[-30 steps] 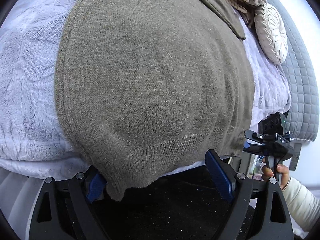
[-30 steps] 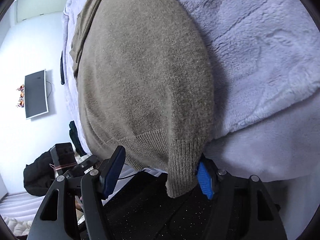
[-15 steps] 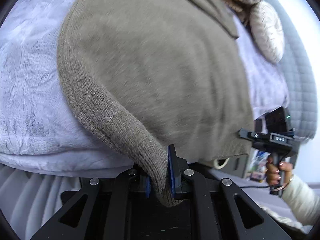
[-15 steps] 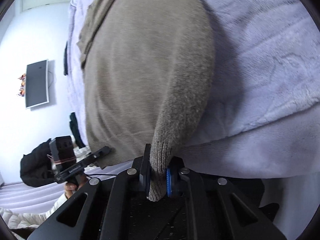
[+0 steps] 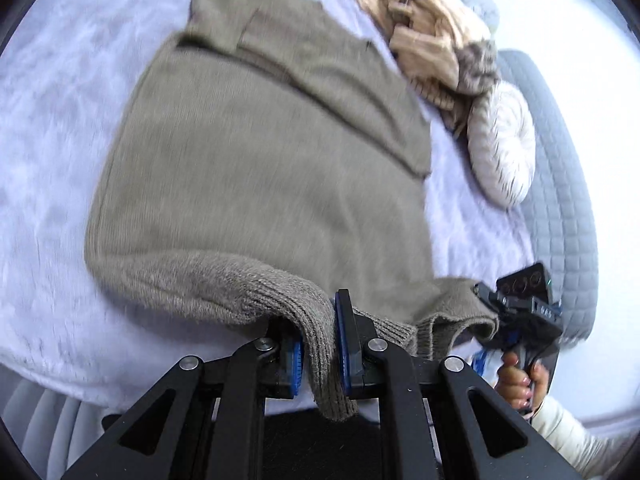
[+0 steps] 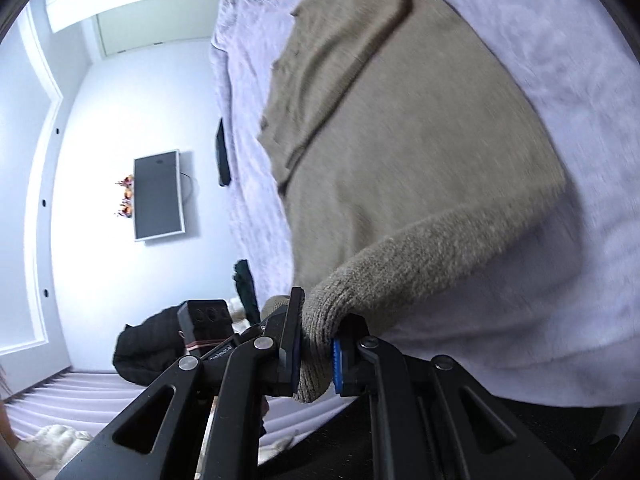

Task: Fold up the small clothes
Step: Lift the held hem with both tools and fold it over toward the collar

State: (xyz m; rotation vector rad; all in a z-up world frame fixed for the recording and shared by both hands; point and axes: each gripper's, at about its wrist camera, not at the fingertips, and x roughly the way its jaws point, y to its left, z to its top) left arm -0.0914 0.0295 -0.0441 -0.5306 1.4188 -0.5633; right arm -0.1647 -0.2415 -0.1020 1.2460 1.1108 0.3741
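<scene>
- Item: 1 taupe knit sweater point(image 5: 260, 168), lying flat on lilac fleece blanket point(image 5: 48, 120) over bed; sleeves folded across chest; hem end raised off blanket.
- Left gripper point(image 5: 320, 344): clamped on ribbed hem, left corner; knit bunched betw. blue pads point(image 5: 343, 344), tail hanging below.
- Right gripper point(image 6: 316, 354): clamped on opposite hem corner, ribbing pinched likewise. Also seen at right of left wrist view, w/ person's hand point(image 5: 520, 380) on its handle.
- Step, as judged: hem gets carried toward collar for a crosswise fold.
- Risk 1: bite is shallow, near rib edge only; thick knit could slip out if pulled taut.
- Risk 2: uneven lift of the 2 corners, so skewed fold, hem off-line w/ shoulders.
- Risk 3: dragging body along fleece could disturb folded sleeves; plush surface grips wool.
- Risk 4: hem sagging betw. corners may crease inward.
- Count: sweaters 1; grippers 2; round pleated cushion point(image 5: 502, 152) 1; tan/brown clothes heap point(image 5: 432, 40) 1, pieces cannot tell; wall screen point(image 6: 158, 195) 1; dark bag point(image 6: 148, 344) 1.
</scene>
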